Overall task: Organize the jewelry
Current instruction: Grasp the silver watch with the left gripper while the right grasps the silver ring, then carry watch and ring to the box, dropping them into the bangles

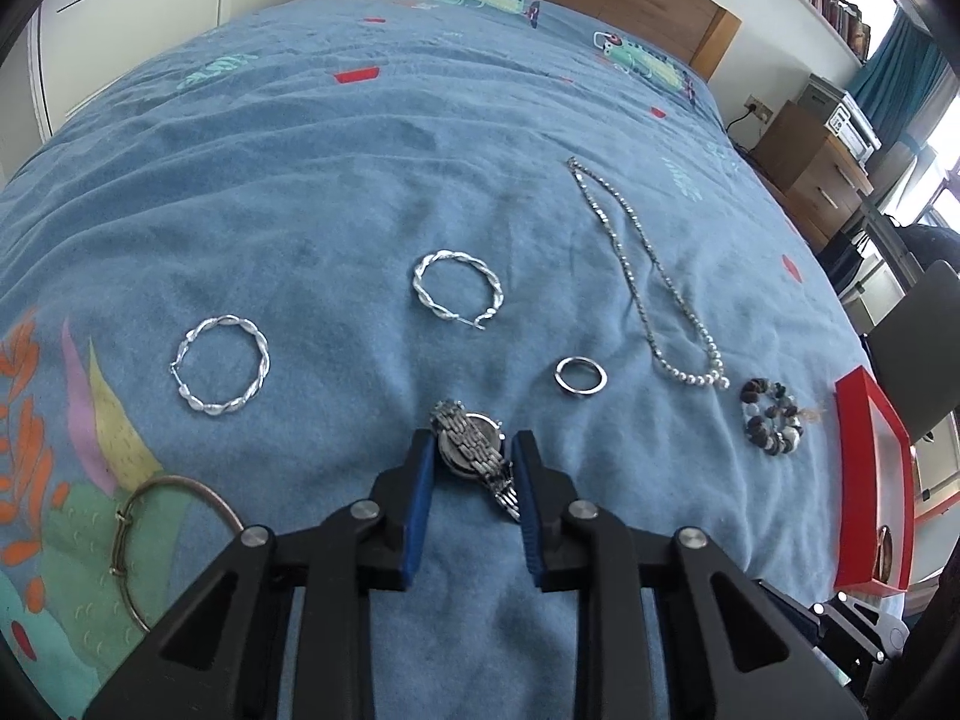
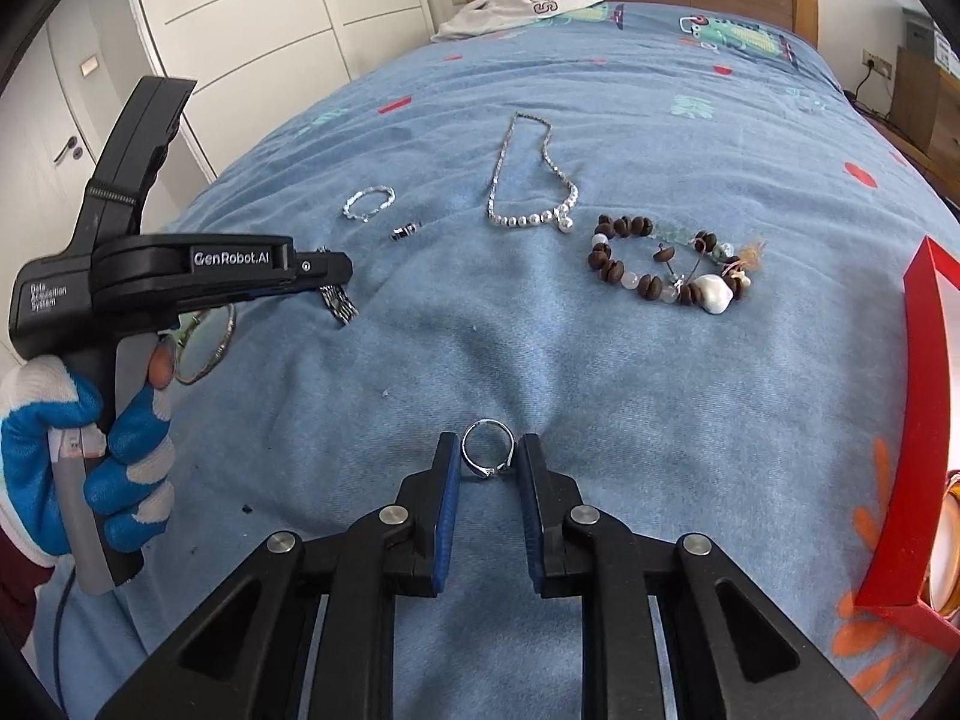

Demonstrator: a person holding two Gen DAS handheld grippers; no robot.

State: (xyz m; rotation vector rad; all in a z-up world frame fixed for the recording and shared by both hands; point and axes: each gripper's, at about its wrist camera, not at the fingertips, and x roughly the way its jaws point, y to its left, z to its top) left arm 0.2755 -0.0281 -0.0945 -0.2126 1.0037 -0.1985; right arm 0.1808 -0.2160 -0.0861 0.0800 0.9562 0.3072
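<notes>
L claw [image 1: 473, 450]: jaws straddle the watch [image 1: 471, 450], close in on both sides. The L pad looks to be against the case and the R pad against the band, but I can't tell if they really pinch yet. The watch lies on the blue bed cover [image 1: 360, 180] near the bed's near edge, dead ahead of the tips. Its band runs roughly along the claw's pointing line, skewed a bit to near-right, so the jaws close across the narrow way, which looks right for a lift. The R wrist view shows the same claw from the side, w/ a gloved hand [image 2: 90, 438] on the grip and the band end poking out under the tips.

R claw [image 2: 487, 456]: pads sit against both sides of a small silver ring [image 2: 487, 450], so it reads as clamped on it. The ring is between the fingertips, at the near edge of the bed, hoop facing the cam.

Red tray [image 2: 924, 420] sits at the bed's R edge. It lies to the R of both claws and much nearer the R one. Judgement: if the tray is the drop spot, the R hand goes first w/ a short sideways carry. The L hand's watch has to cross over the bead bracelet [image 2: 672, 267] or pass near it, so it should lift clear before swinging R.
</notes>
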